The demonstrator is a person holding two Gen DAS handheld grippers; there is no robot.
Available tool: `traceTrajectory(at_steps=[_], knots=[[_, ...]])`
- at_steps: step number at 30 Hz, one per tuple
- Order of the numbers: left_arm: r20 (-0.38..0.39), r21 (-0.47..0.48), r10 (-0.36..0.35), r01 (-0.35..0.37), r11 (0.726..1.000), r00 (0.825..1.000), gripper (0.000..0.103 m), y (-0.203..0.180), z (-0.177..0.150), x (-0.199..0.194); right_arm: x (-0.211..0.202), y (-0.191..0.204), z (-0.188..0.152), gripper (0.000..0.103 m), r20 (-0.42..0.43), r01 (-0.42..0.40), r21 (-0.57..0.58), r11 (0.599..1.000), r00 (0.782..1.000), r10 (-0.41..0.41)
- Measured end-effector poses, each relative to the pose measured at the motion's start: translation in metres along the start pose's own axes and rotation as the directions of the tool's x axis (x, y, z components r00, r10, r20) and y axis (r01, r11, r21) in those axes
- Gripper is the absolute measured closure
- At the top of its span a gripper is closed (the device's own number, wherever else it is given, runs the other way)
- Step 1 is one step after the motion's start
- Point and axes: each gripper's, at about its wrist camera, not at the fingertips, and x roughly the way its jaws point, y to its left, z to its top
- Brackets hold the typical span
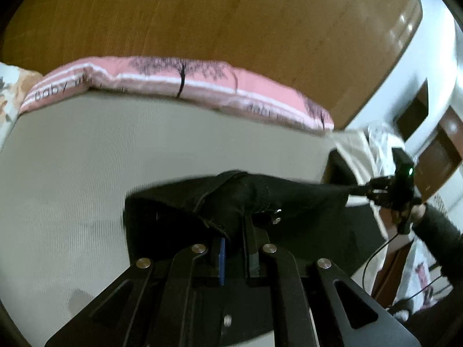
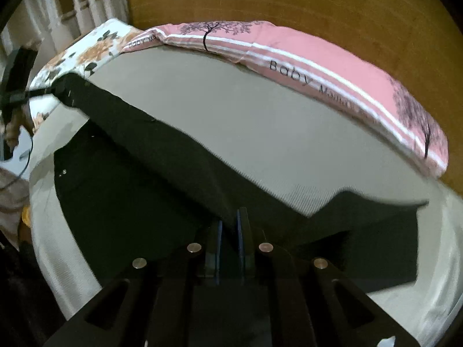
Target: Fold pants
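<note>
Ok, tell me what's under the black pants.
Under the black pants lies the grey sheet of the bed, showing around them. Both the left gripper and the right gripper pinch the raised edge; anything beneath the cloth is hidden.

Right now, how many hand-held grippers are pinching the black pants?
2. The left hand-held gripper clamps a bunched corner near the bed's middle; the right hand-held gripper clamps the pants edge, the fabric stretched taut between them. None seem hidden.

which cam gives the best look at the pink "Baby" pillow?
Right wrist. The pink pillow shows along its whole length behind the grey bed sheet, with the tree print and "Baby" lettering legible. Left wrist shows the same pillow as a thinner, blurrier strip, lettering partly cut off by the sheet.
</note>
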Motion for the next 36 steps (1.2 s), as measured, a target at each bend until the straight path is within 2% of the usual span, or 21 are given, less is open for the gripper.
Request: traceTrajectory(at_steps=[6, 10, 13, 18, 21, 22, 23, 25, 28, 31, 32, 36], knots=[[-0.091, 0.050, 0.069, -0.064, 0.997, 0.993, 0.093, -0.004, -0.056, 0.008, 0.009, 0.019, -0.048, 0.096, -0.028, -0.032, 0.072, 0.997, 0.999, 0.034], [-0.162, 0.081, 0.114, -0.102, 0.991, 0.980, 0.093, -0.005, -0.089, 0.020, 0.017, 0.027, -0.070, 0.096, -0.042, -0.050, 0.117, 0.992, 0.998, 0.055], [-0.171, 0.110, 0.143, -0.125, 0.986, 0.975, 0.092, -0.008, -0.102, 0.023, 0.026, 0.033, -0.085, 0.096, -0.067, -0.051, 0.121, 0.991, 0.996, 0.059], [-0.185, 0.097, 0.158, -0.142, 0.985, 0.970, 0.086, -0.008, -0.101, 0.019, 0.041, 0.042, -0.094, 0.095, -0.090, -0.013, 0.126, 0.992, 0.996, 0.025], [-0.216, 0.091, 0.187, -0.171, 0.981, 0.958, 0.069, -0.009, -0.099, 0.016, 0.044, 0.046, -0.096, 0.091, -0.087, 0.018, 0.137, 0.990, 0.996, -0.006], [-0.225, 0.084, 0.198, -0.183, 0.979, 0.954, 0.059, -0.008, -0.101, 0.013, 0.044, 0.048, -0.097, 0.091, -0.082, 0.031, 0.143, 0.989, 0.996, -0.020], [-0.228, 0.072, 0.207, -0.195, 0.978, 0.951, 0.054, -0.006, -0.103, 0.010, 0.043, 0.050, -0.097, 0.089, -0.074, 0.041, 0.150, 0.988, 0.997, -0.030], [-0.233, 0.026, 0.208, -0.207, 0.978, 0.950, 0.053, 0.001, -0.106, 0.003, 0.041, 0.051, -0.098, 0.084, -0.064, 0.041, 0.164, 0.986, 0.997, -0.031], [-0.218, -0.109, 0.173, -0.201, 0.974, 0.960, 0.053, 0.011, -0.113, -0.013, 0.031, 0.053, -0.100, 0.078, -0.034, 0.059, 0.197, 0.979, 0.998, -0.053], [-0.183, -0.253, 0.080, -0.126, 0.959, 0.980, 0.053, 0.015, -0.121, -0.028, 0.019, 0.056, -0.103, 0.068, -0.001, 0.058, 0.218, 0.974, 0.998, -0.059], [-0.168, -0.296, 0.046, -0.095, 0.951, 0.985, 0.053, 0.014, -0.125, -0.030, 0.014, 0.057, -0.105, 0.060, 0.011, 0.055, 0.226, 0.973, 0.998, -0.059], [-0.115, -0.431, -0.075, 0.018, 0.902, 0.991, 0.053, 0.009, -0.131, -0.021, -0.003, 0.061, -0.112, 0.058, 0.067, 0.030, 0.264, 0.964, 0.997, -0.049]])
